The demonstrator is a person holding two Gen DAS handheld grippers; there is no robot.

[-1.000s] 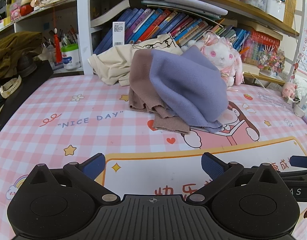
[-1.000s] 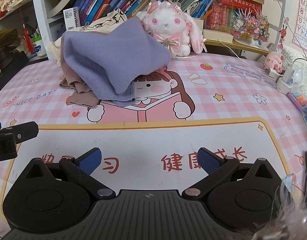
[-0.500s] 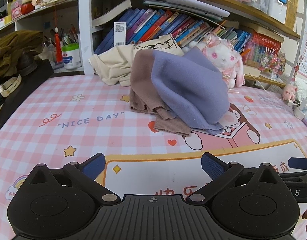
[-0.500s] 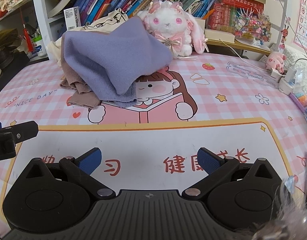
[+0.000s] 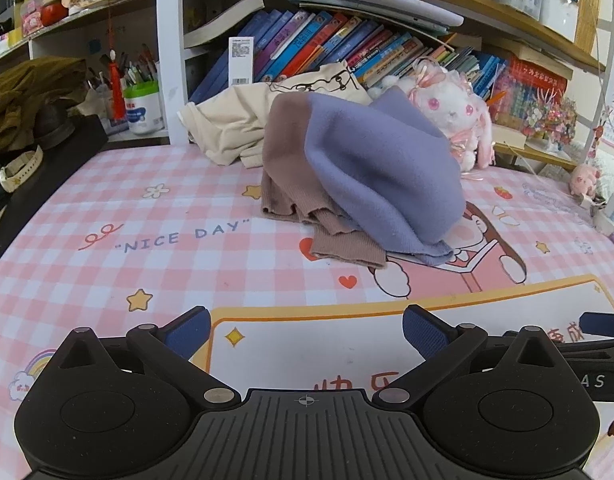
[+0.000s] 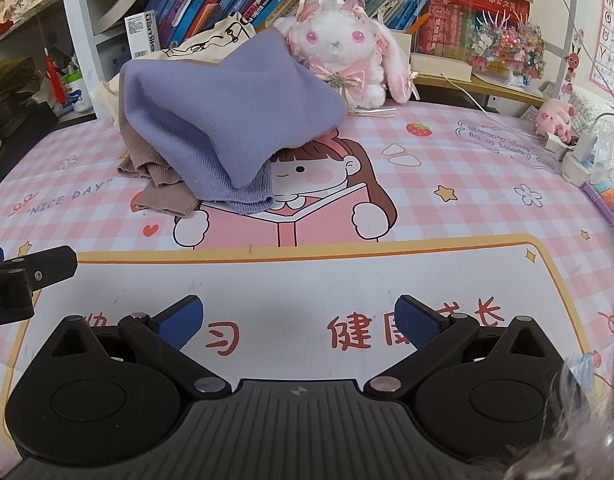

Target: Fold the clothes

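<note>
— While both tools hover with jaws spread and empty, where are the clothes?
— Heaped on the pink mat (image 6: 427, 216), just left of the plush rabbit (image 6: 347, 52): a purple garment (image 5: 379, 176) over a brown one (image 5: 307, 216).
— Why wide?
— Likely readying a grasp; the pile lies well ahead of the left gripper (image 5: 305, 332) and right gripper (image 6: 299, 322).

Bright, even — fisheye-bent edges.
</note>
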